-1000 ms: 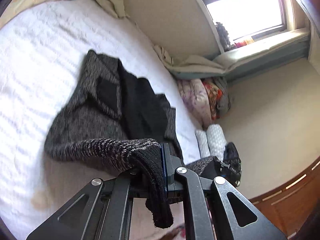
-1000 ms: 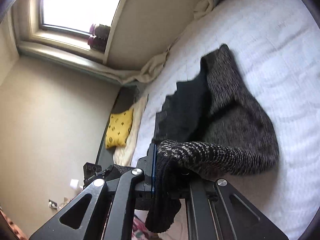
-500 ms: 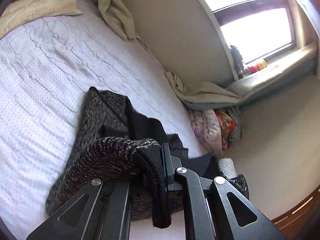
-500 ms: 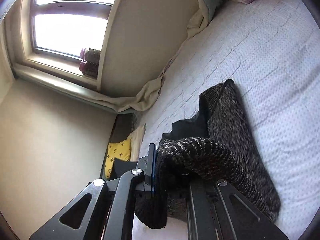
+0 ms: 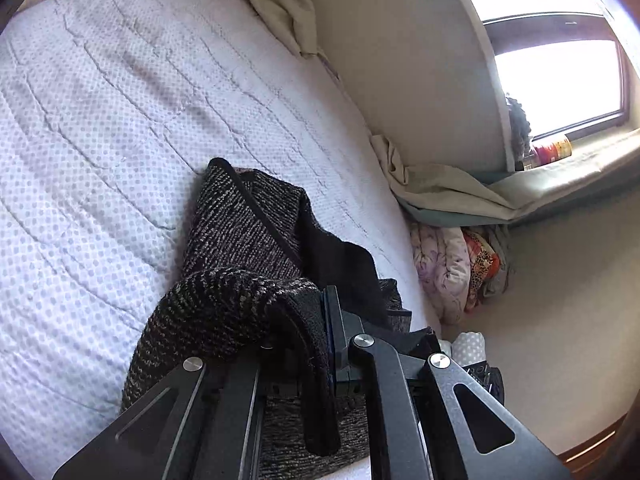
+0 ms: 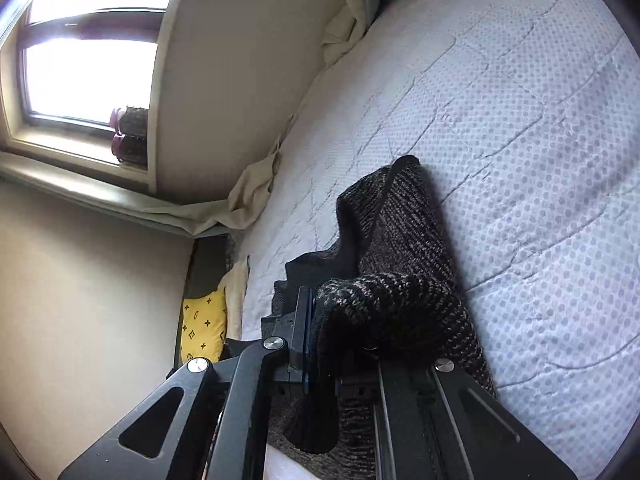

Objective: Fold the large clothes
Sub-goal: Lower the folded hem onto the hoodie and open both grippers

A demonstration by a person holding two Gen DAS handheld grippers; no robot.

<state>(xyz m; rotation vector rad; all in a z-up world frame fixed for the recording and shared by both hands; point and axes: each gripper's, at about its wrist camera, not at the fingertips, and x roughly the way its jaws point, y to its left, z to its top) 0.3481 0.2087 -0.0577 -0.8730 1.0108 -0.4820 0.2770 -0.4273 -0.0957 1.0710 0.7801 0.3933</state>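
Because the knit cardigan is thick, soft and floppy, both the left gripper and right gripper have their jaws clamped on its hem edge — a sound hold.

The dark marled knit garment hides one finger of each gripper. Its lower end is cut off by both frames' bottom edges.

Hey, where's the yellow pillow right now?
The yellow pillow shows only in the right wrist view, low on the left, wedged between the beige wall and the edge of the white bed, just left of the right gripper.
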